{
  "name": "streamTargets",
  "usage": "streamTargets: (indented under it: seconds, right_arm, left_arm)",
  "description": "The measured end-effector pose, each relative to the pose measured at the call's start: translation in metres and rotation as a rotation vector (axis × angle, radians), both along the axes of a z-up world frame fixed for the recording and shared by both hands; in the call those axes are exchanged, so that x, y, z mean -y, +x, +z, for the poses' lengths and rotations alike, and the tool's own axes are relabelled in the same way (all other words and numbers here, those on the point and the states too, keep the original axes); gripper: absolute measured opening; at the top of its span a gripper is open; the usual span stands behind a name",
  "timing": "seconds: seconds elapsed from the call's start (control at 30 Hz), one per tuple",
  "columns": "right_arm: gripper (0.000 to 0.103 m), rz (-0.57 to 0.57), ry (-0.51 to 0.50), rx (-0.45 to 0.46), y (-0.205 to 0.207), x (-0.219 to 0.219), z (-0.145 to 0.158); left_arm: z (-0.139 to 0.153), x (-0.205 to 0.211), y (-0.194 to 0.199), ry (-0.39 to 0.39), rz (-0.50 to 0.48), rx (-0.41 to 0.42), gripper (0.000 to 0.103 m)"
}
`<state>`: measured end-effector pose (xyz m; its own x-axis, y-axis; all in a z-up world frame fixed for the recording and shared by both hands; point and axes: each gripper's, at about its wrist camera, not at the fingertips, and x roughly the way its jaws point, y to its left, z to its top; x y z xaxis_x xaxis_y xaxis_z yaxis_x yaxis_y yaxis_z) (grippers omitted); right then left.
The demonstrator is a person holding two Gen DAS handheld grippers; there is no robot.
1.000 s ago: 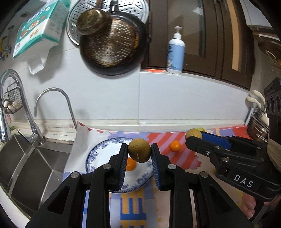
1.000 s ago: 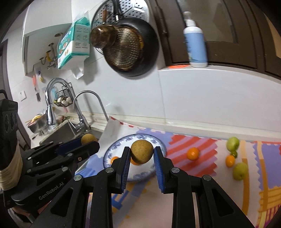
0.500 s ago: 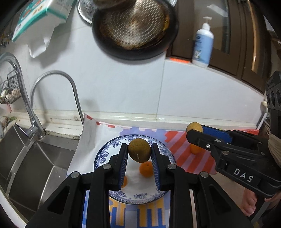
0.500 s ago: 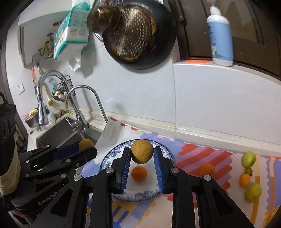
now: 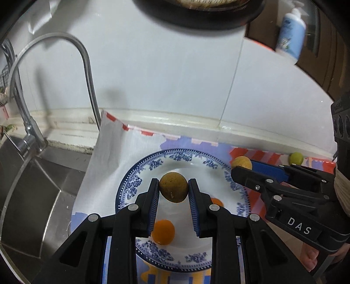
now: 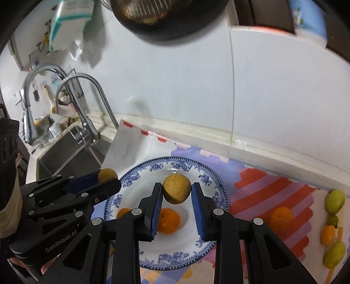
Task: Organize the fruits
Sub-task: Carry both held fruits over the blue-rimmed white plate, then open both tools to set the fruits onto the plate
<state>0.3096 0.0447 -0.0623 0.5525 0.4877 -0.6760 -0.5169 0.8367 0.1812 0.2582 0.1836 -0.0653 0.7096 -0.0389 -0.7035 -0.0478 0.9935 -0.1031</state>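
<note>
Both claws have come down closer over the plate [image 5: 129,185], left claw [image 5: 173,192] and right claw [image 6: 176,193] each squeezing a small, firm, rough brown fruit [image 5: 173,189] around its middle.

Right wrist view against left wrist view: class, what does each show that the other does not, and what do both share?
Only the right wrist view shows a loose orange on the mat, a tissue pack on the wall, and a second tap.

Only the left wrist view shows the whole bottle.

Both show the plate holding two oranges, the sink, and each gripper's fingers shut on a brown fruit.
</note>
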Motion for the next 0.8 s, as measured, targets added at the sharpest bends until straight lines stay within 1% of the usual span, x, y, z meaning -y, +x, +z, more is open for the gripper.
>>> streamTargets:
  seconds: [0.23, 0.47, 0.57, 0.67, 0.8]
  right_arm:
    - [0.028, 0.022, -0.033, -0.077, 0.024, -0.014, -0.030]
    - [0.028, 0.017, -0.040, -0.128, 0.040, -0.019, -0.047]
    - [0.028, 0.012, -0.038, -0.155, 0.047, -0.019, -0.053]
    - [0.028, 0.011, -0.051, -0.161, 0.051, -0.022, -0.058]
    - [0.028, 0.010, -0.049, -0.184, 0.055, -0.022, -0.062]
  left_arm:
    - [-0.027, -0.003, 0.022, 0.004, -0.006, -0.061, 0.027]
    - [-0.046, -0.002, 0.039, 0.008, -0.009, -0.117, 0.027]
    - [-0.052, -0.003, 0.045, 0.004, -0.009, -0.133, 0.027]
    - [-0.056, -0.003, 0.049, 0.007, -0.009, -0.146, 0.027]
    - [-0.057, -0.004, 0.052, -0.007, -0.007, -0.160, 0.027]
